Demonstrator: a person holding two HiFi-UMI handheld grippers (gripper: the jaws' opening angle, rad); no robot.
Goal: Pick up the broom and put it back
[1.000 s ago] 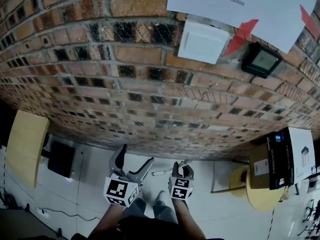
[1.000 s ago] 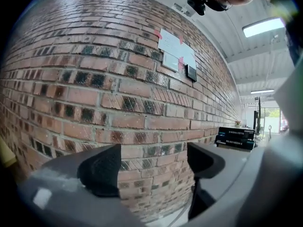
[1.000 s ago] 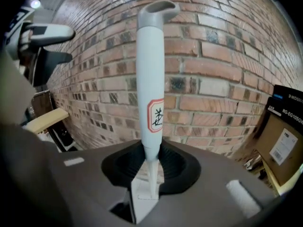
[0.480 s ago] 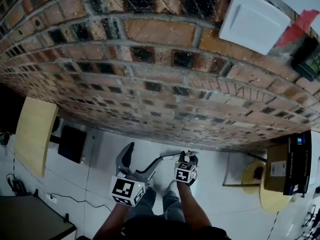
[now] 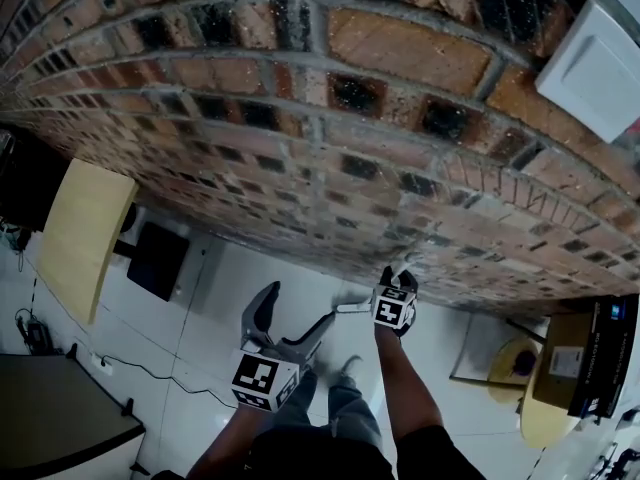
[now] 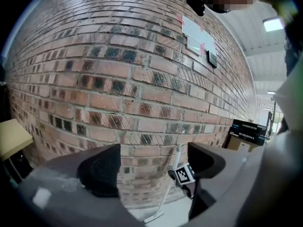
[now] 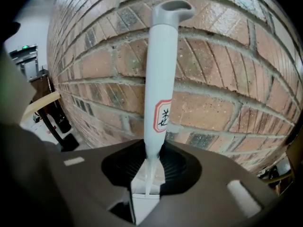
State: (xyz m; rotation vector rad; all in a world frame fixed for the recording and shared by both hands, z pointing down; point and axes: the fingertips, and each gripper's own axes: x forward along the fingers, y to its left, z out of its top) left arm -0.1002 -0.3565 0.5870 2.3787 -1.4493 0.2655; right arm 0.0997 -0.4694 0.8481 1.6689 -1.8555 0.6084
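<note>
The broom (image 6: 168, 186) is a white stick that stands steeply against the brick wall (image 5: 300, 138), with its flat head on the white floor. In the right gripper view its handle (image 7: 159, 89) rises from between the jaws, and its hooked top end lies close to the bricks. My right gripper (image 5: 402, 271) is shut on this handle, low by the wall; it also shows in the left gripper view as the right gripper (image 6: 185, 175). My left gripper (image 5: 292, 316) hangs open and empty to its left, back from the wall, its own view showing nothing between the left gripper (image 6: 151, 167) jaws.
A pale wooden tabletop (image 5: 85, 230) and a black box (image 5: 158, 260) stand at the left by the wall. A dark desk corner (image 5: 55, 418) and a floor cable are at lower left. Cardboard and black boxes (image 5: 585, 363) and a round yellow stool (image 5: 520, 378) stand at the right.
My right gripper has carried the broom handle forward and down to the wall. The left gripper has sunk a little and stays open. The head view has closed in on the bricks.
</note>
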